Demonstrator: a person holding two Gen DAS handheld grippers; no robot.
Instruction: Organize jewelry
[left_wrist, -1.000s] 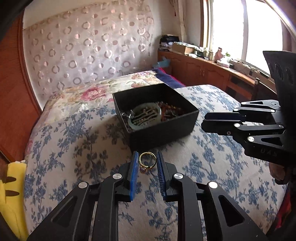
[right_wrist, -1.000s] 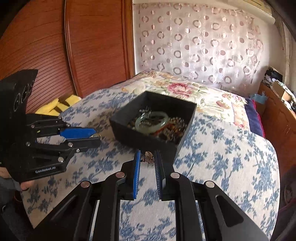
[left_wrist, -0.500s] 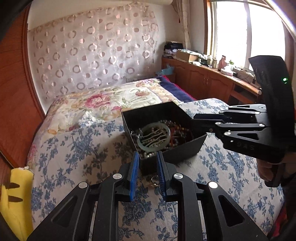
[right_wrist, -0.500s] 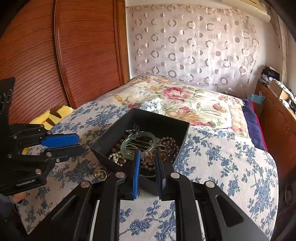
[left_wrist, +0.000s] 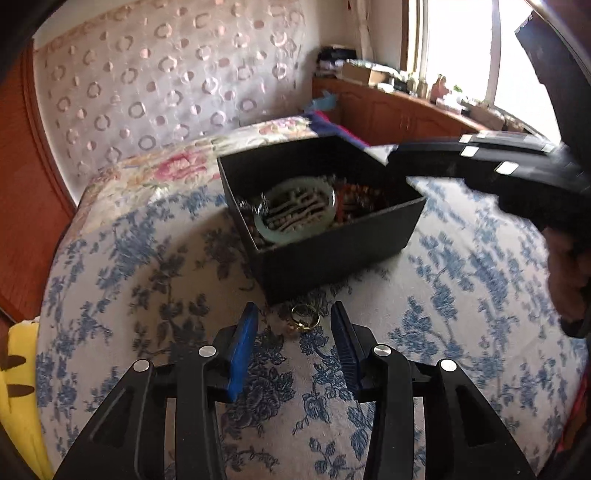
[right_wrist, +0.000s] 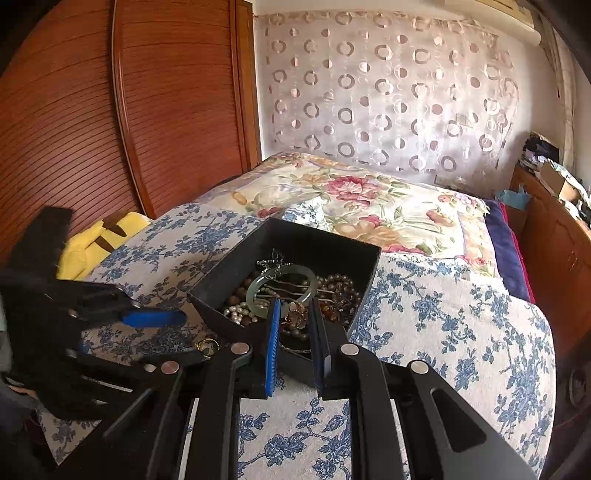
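A black open box (left_wrist: 332, 254) (right_wrist: 288, 236) sits on the blue-flowered bedspread, holding a pale green bangle (left_wrist: 295, 210) (right_wrist: 282, 290), pearls and bead strings. A gold ring (left_wrist: 303, 321) (right_wrist: 207, 346) lies on the bedspread at the box's near corner. My left gripper (left_wrist: 293, 325) is open, with the ring lying loose between its fingertips. My right gripper (right_wrist: 294, 319) hovers over the box's near wall, shut on a small gold-brown flower-shaped jewelry piece (right_wrist: 295, 317).
A floral pillow (right_wrist: 351, 199) lies behind the box. A yellow plush (right_wrist: 103, 232) sits at the bed's left edge by the wooden wardrobe (right_wrist: 129, 110). A wooden cabinet (left_wrist: 399, 110) with clutter runs under the window on the right.
My left gripper has opened wide and moved down around the ring on the bedspread. My right gripper has carried the flower piece further over the box.
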